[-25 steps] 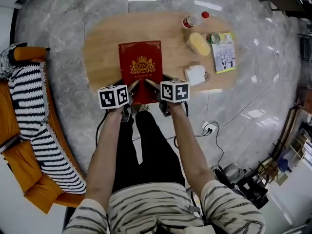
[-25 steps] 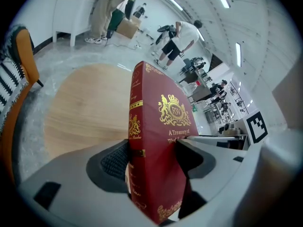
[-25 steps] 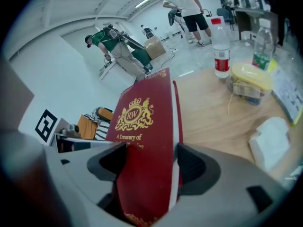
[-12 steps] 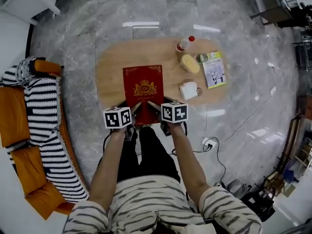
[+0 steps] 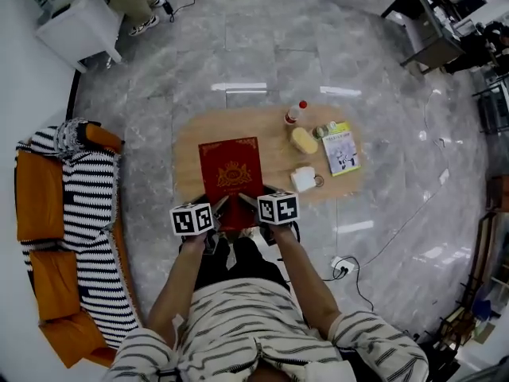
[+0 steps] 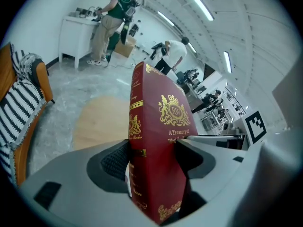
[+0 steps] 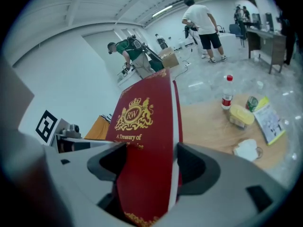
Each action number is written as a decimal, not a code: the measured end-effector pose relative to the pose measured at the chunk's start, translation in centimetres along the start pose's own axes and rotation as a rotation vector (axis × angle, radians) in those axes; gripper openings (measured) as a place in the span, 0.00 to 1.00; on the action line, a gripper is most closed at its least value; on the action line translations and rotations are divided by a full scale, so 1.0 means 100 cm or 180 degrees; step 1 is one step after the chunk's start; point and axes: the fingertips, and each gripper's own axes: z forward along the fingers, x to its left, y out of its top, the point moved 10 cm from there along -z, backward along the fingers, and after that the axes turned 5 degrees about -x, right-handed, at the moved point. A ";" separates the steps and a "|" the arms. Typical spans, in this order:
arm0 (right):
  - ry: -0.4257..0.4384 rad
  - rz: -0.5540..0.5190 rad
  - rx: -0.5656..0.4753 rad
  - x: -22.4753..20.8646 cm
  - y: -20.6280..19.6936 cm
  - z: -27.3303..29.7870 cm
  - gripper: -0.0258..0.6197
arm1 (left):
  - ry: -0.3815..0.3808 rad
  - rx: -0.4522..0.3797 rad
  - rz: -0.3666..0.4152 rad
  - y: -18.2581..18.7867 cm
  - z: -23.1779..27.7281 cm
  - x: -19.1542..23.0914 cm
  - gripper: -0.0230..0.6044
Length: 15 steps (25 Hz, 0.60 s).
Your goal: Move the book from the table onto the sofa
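**Sofa.** At far left, an orange upholstered sofa [image 5: 36, 205] carries a black-and-white striped throw [image 5: 91, 213] with a fringed edge.

**Left gripper.** The left gripper [image 6: 154, 171], topped by its marker cube, is clamped on the near left part of the book [image 5: 231, 172]. A dark textured pad presses on either face of the book, close to the spine.

**Book.** It is a rectangular hardback, deep red with a gilt crest, gilt lettering and a gilt border. It is held over the near side of the oval, pale wooden table [image 5: 191, 146], well apart from the sofa.

**Right gripper.** The right gripper [image 7: 149, 167] is closed on the book's near right part.

**Arms.** Both forearms reach forward from striped sleeves, roughly parallel, with the grippers side by side.

**Right end of the table:**
- a white folded item [image 5: 304, 179]
- a rounded yellow object [image 5: 303, 140]
- a red-capped bottle [image 5: 295, 114]
- a green-edged booklet [image 5: 340, 150]

**Floor.** The floor [image 5: 398, 173] is glossy grey marble.
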 end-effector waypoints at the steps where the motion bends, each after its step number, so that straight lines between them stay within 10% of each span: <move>1: 0.0030 -0.0027 0.0005 0.006 0.001 -0.006 0.58 | 0.0007 -0.0027 0.0010 0.000 -0.008 -0.004 0.53; 15: 0.0323 -0.0565 -0.0025 0.069 0.026 -0.055 0.58 | 0.0238 -0.0591 -0.0073 -0.002 -0.095 -0.044 0.53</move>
